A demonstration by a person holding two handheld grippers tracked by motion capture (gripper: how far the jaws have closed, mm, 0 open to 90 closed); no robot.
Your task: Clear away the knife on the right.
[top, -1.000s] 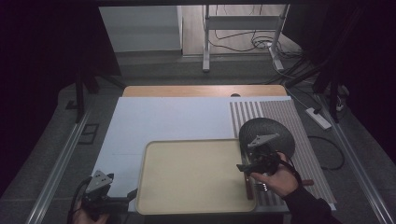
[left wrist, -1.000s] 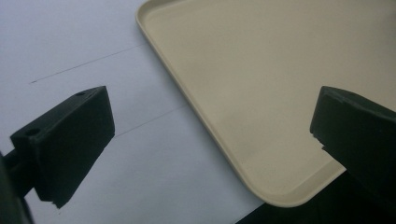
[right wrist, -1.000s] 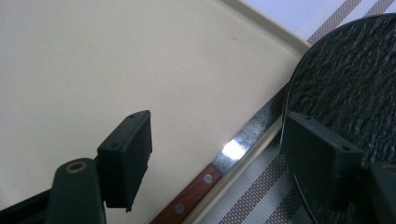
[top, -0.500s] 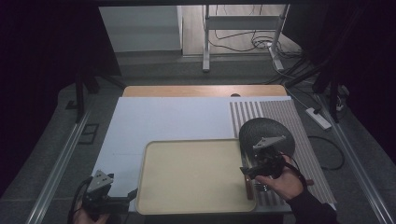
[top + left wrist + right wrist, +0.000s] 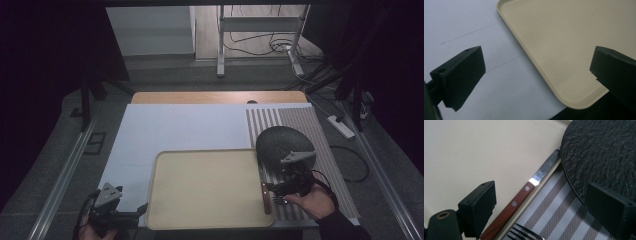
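With both tongs apart and empty, I judge the step in hand to be picking up the knife (image 5: 524, 195), which lies along the right rim of the tray (image 5: 165, 200), blade pointing far. My right gripper (image 5: 544, 210) hovers over its wooden handle; I should straddle the handle across its width, lower squarely, then close. A fork (image 5: 524, 232) lies just beside on the striped placemat (image 5: 325, 130); keep the jaws clear of its tines. The handle is riveted reddish wood, the blade polished steel. The tray is smooth, beige, round-cornered; the round plate (image 5: 280, 142) is dark and rough-textured. My left gripper (image 5: 536, 75) waits near the tray's near-left corner.
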